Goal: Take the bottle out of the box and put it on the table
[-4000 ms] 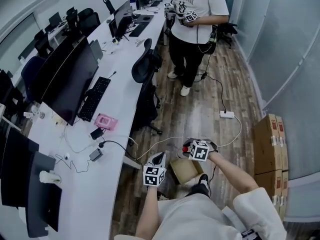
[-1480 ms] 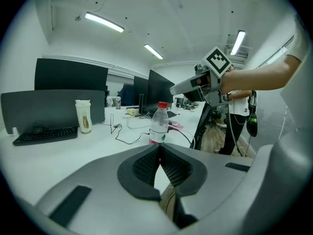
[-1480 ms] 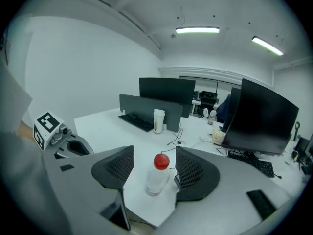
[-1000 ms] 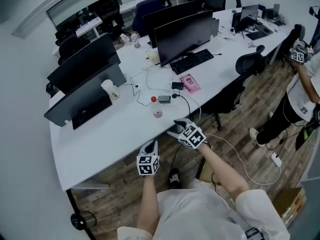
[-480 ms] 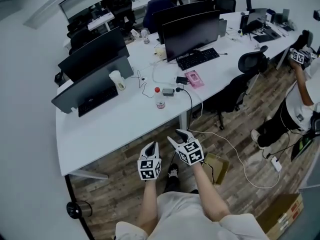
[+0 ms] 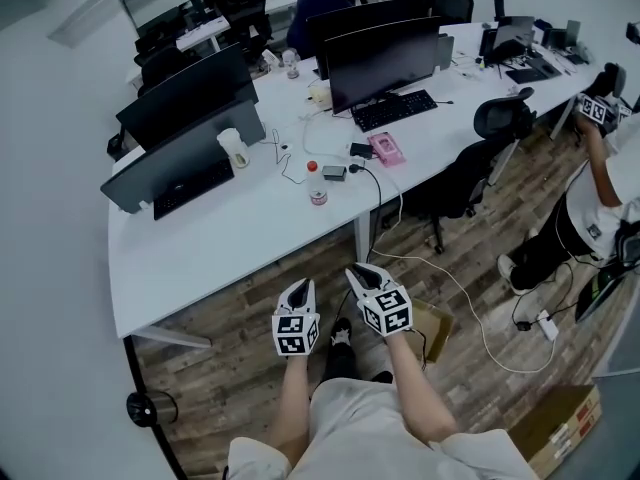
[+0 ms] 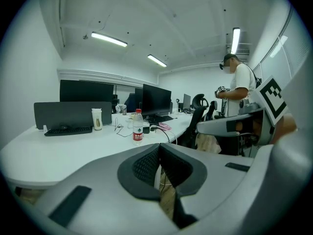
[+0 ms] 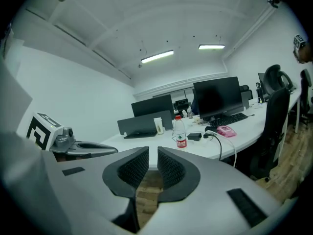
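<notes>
Left gripper (image 6: 300, 288) closed, empty; right gripper (image 6: 361, 271), also empty, has just been closing.

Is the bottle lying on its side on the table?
No, the bottle stands upright on the white table, with its red cap at the top.

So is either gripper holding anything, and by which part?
Nothing. The left gripper is shut empty; the right gripper has just been closing, nothing between its jaws.

Bottle (image 6: 317, 184) upright on table (image 6: 200, 258), well ahead of left gripper (image 6: 300, 288); cardboard box (image 6: 435, 326) off to its right.
</notes>
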